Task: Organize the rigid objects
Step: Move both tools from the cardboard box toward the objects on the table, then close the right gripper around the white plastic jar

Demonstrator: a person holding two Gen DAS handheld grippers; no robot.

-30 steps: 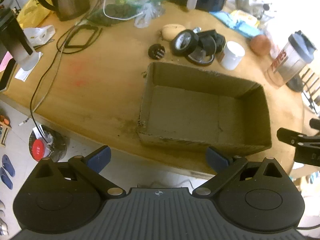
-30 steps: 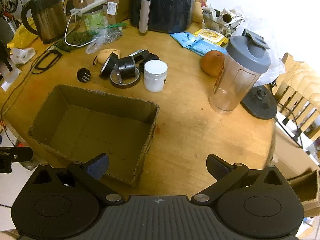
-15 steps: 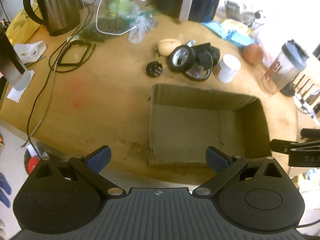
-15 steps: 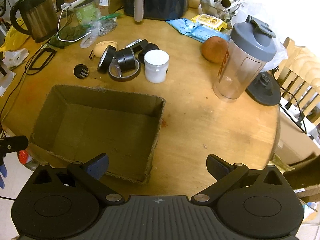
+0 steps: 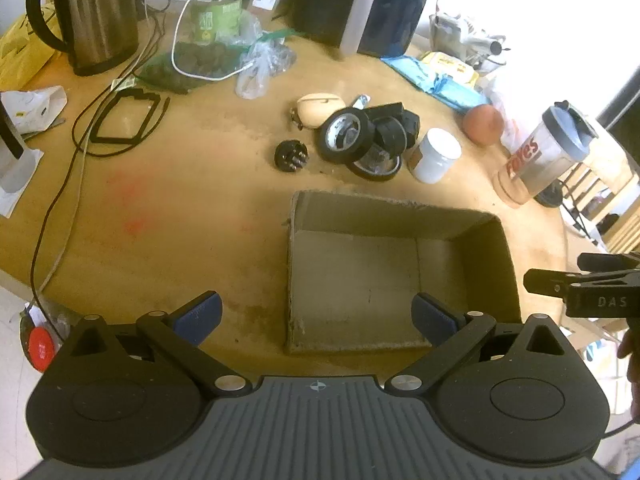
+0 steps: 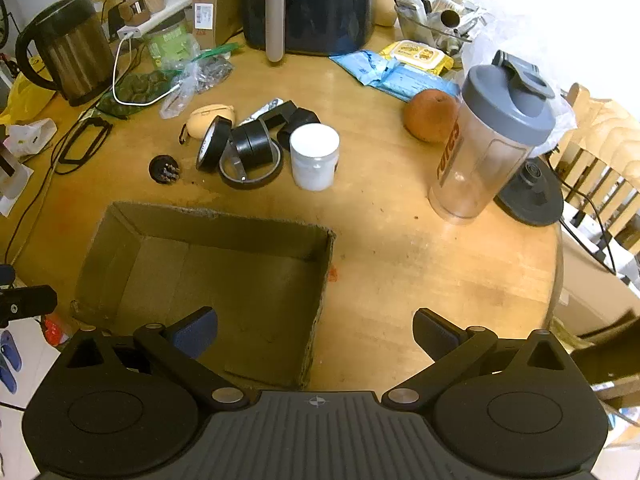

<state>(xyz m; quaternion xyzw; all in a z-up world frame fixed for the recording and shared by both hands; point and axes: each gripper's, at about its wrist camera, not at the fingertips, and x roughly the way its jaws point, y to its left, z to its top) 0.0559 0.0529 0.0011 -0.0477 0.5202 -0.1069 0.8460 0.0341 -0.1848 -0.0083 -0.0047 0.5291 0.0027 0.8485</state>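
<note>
The round wooden surface point(image 6: 420, 264) carries an open cardboard box point(image 6: 132, 236) near its front edge. Beyond the box lie a small black round part point(image 6: 164, 169), a cluster of black tape rolls point(image 6: 248, 148), a beige case point(image 6: 208, 118) and a white-lidded jar point(image 6: 314, 156). To the right stand a shaker bottle point(image 6: 486, 148), an orange fruit point(image 6: 428, 114) and a black round base point(image 6: 530, 196). At the back sit a kettle point(image 6: 68, 50), an air fryer point(image 6: 308, 4) and blue packets point(image 6: 384, 74).
</note>
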